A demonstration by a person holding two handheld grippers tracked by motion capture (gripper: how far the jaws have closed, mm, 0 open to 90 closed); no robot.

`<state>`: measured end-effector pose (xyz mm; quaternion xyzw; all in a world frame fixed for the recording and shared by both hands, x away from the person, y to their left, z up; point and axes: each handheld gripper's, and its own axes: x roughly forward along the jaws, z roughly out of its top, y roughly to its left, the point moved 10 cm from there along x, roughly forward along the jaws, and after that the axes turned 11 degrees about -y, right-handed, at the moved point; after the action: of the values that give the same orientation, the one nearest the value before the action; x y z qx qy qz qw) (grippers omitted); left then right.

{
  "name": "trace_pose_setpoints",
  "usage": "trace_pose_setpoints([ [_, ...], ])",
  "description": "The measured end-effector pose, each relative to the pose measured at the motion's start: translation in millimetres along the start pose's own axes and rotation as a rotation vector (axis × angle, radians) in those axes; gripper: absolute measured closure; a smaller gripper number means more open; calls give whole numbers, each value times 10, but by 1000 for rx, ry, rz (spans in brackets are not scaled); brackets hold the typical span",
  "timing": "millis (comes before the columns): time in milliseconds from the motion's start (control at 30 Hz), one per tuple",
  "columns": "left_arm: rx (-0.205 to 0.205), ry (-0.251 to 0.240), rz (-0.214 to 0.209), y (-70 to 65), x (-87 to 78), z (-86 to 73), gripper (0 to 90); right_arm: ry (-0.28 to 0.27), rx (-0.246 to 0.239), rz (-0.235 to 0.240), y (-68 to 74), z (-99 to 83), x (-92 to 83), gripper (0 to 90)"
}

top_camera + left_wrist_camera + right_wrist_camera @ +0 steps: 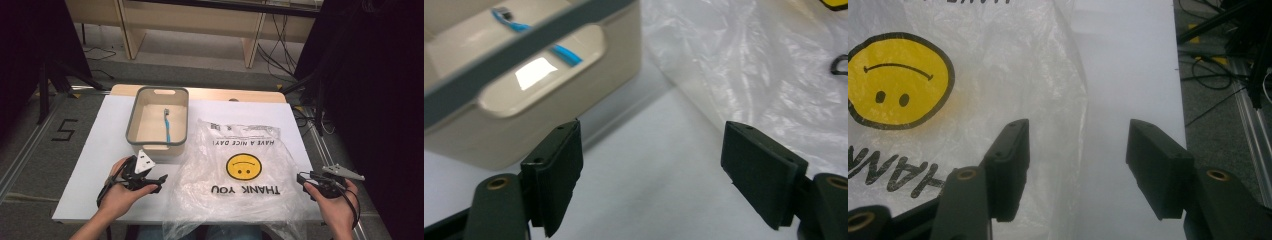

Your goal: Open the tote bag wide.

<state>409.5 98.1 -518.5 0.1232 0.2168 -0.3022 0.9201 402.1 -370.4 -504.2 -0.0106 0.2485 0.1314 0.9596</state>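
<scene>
Plastic bag (pixel 240 175) lies flat mid-table, w/ left gripper (pixel 159 178) and right gripper (pixel 301 178) flanking its edges, both jaws wide, empty, prob. ready to open it. Toothbrush (pixel 167 125) waits in bin (pixel 134 117), far left.

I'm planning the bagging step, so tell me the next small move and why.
Probably bring the right gripper left onto the near edge of the plastic bag and close on it. Both grippers stand open and hold nothing, the bag lies flat between them, and the toothbrush lies in the bin, so the bag likely needs opening first.
</scene>
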Motion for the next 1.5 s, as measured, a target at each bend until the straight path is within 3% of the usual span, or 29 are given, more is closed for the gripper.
trace_pose_setpoints([
  [100, 5, 34, -40, -116, 71, -23, 248, 43, -3, 13, 38, -47, 54, 441],
  [167, -2, 72, -115, -260, 165, -68, 241, 75, -12, 13, 43, -85, 91, 444],
  [300, 6, 118, -139, -337, 258, -113, 236, 135, -12, 7, 17, -175, 161, 465],
  [333, 0, 155, -152, -372, 318, -151, 234, 146, -14, 9, 5, -197, 176, 476],
  [400, -11, 166, -157, -395, 350, -165, 258, 159, -9, 6, -8, -219, 188, 489],
  [500, -18, 209, -174, -445, 419, -215, 291, 185, -1, 9, -29, -266, 219, 565],
  [533, -10, 220, -175, -447, 431, -228, 363, 202, 8, 23, -23, -294, 226, 650],
  [600, -15, 227, -174, -439, 440, -209, 431, 209, 20, 33, -18, -310, 231, 731],
  [733, -8, 227, -178, -449, 445, -196, 599, 227, 30, 43, -15, -341, 236, 842],
  [833, 25, 232, -191, -505, 445, -181, 714, 236, 46, 59, 5, -360, 231, 896],
  [867, 38, 237, -195, -525, 448, -177, 714, 236, 46, 59, 5, -360, 231, 896],
  [1000, 80, 238, -203, -586, 472, -153, 876, 233, 64, 62, 26, -350, 215, 900],
  [1067, 98, 239, -197, -593, 480, -137, 894, 226, 66, 61, 28, -338, 205, 900],
  [1167, 93, 220, -190, -579, 487, -88, 896, 219, 68, 61, 30, -320, 190, 900],
  [1500, 114, 112, -107, -415, 570, 337, 897, 153, 92, 24, 12, -184, 111, 900],
])
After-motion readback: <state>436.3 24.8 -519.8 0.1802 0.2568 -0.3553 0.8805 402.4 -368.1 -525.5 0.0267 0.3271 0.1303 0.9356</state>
